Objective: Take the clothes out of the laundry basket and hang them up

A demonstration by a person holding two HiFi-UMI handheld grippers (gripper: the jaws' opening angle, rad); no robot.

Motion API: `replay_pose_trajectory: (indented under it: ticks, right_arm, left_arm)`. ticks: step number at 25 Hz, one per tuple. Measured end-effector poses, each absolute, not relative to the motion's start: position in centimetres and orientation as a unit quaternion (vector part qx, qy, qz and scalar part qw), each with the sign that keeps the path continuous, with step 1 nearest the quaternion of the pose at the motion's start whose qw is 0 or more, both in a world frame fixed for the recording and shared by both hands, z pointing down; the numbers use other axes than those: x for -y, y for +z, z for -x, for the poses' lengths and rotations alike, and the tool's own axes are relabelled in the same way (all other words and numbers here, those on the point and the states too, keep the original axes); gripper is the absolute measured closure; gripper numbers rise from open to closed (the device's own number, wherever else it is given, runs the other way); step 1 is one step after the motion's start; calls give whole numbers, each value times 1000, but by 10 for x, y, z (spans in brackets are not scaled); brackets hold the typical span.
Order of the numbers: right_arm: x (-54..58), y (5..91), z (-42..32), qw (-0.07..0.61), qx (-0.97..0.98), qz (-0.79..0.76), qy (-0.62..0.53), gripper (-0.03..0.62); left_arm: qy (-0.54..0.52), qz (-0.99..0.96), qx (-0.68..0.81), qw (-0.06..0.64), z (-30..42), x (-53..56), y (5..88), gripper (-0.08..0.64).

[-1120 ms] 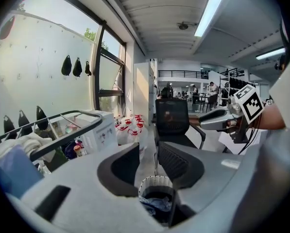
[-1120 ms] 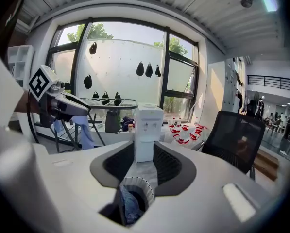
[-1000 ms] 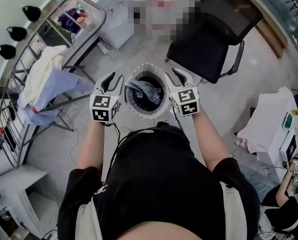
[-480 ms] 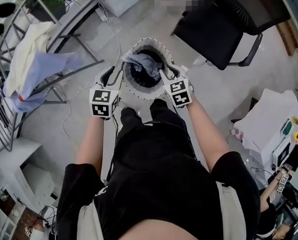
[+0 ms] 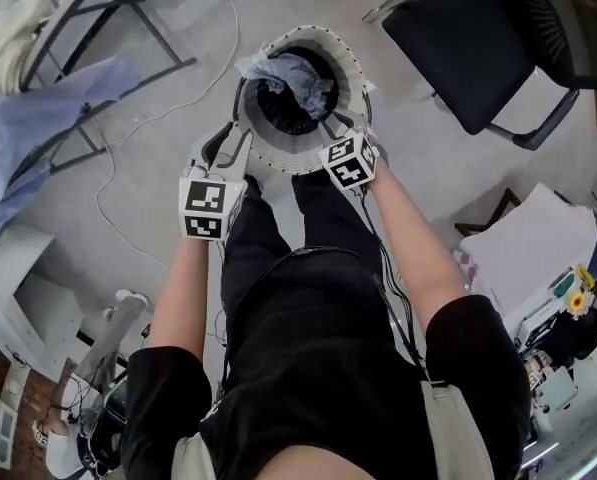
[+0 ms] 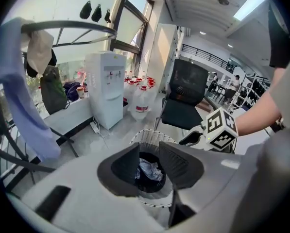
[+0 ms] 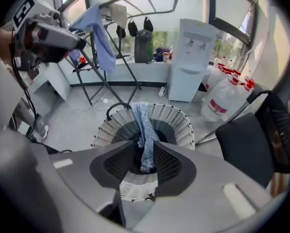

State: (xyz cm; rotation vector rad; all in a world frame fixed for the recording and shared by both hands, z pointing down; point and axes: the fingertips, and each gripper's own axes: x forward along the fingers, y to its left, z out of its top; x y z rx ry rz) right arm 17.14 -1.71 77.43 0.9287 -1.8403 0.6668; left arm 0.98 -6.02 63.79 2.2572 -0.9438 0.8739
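The white slatted laundry basket (image 5: 353, 73) stands on the floor in front of my feet. A crumpled grey-blue garment (image 5: 288, 68) lies in it, partly draped over the rim. My right gripper (image 5: 330, 128) is at the basket's near right rim. In the right gripper view, my right gripper (image 7: 145, 152) has its jaws apart and a strip of the garment (image 7: 144, 125) shows in the gap; contact with the pads is unclear. My left gripper (image 5: 228, 146) hovers at the near left rim, open. In the left gripper view, the basket (image 6: 152, 136) and the garment (image 6: 148, 169) show beyond the left gripper (image 6: 149, 152).
A metal drying rack with a light-blue cloth (image 5: 48, 118) and a pale cloth hung on it stands to the left. A black office chair (image 5: 488, 38) is at the right behind the basket. A water dispenser (image 7: 191, 57) and several water bottles (image 7: 222, 101) are farther back.
Both grippers have come down and forward to the basket's rim. The right one now has the garment in line between its jaws. My view has tipped further down.
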Motion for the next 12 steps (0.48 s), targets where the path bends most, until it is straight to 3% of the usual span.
replay_pose_trajectory:
  ticks: [8, 12]
  right_arm:
    - [11, 956, -153, 592, 725, -251, 245, 451]
    - [5, 1044, -162, 638, 680, -268, 242, 449]
  left_arm:
    - [320, -818, 364, 308, -6, 76, 750, 430]
    - [333, -804, 367, 329, 6, 69, 799, 431]
